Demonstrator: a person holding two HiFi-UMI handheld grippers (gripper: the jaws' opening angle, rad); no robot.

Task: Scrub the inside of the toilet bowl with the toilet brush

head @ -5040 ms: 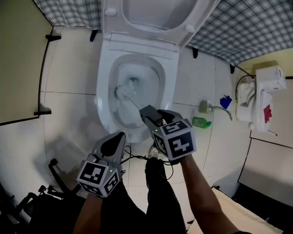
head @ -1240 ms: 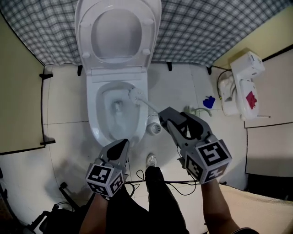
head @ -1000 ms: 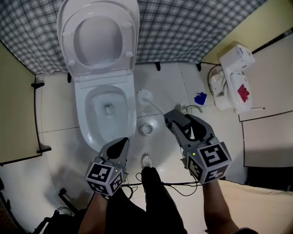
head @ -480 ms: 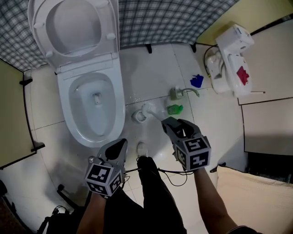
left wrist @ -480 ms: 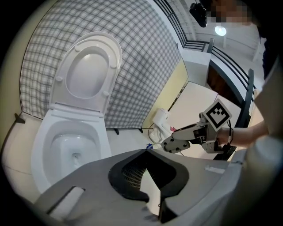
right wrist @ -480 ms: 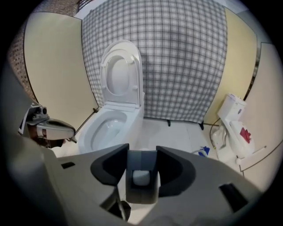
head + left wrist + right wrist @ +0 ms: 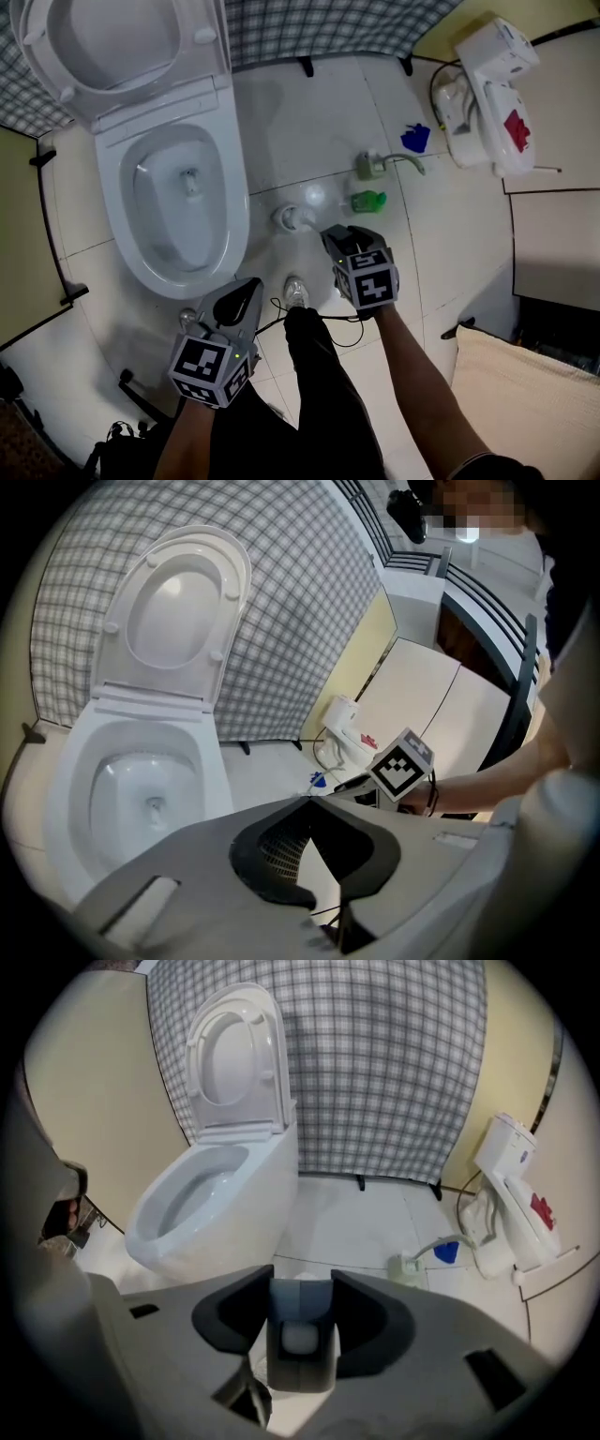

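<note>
The white toilet [image 7: 234,234] stands at the upper left with its lid up and its bowl [image 7: 141,789] holding no brush. My right gripper [image 7: 330,239] points steeply down over the floor to the toilet's right. It is shut on the grey handle of the toilet brush [image 7: 300,1330], which I see end-on between the jaws. The brush's head end reaches the round white holder [image 7: 291,218] on the tiles; whether it sits inside I cannot tell. My left gripper [image 7: 248,286] hangs low before the toilet's front rim, its tips [image 7: 307,803] together with nothing between them.
A green bottle [image 7: 368,201], a hose fitting [image 7: 375,167] and a blue object [image 7: 415,138] lie on the tiles to the right. A white unit with a red mark [image 7: 497,66] sits in the far right corner. The person's shoe [image 7: 296,292] and a cable lie between the grippers.
The right gripper has carried the brush out of the bowl, to the right and down to the holder on the floor. The left gripper has sunk a little.
</note>
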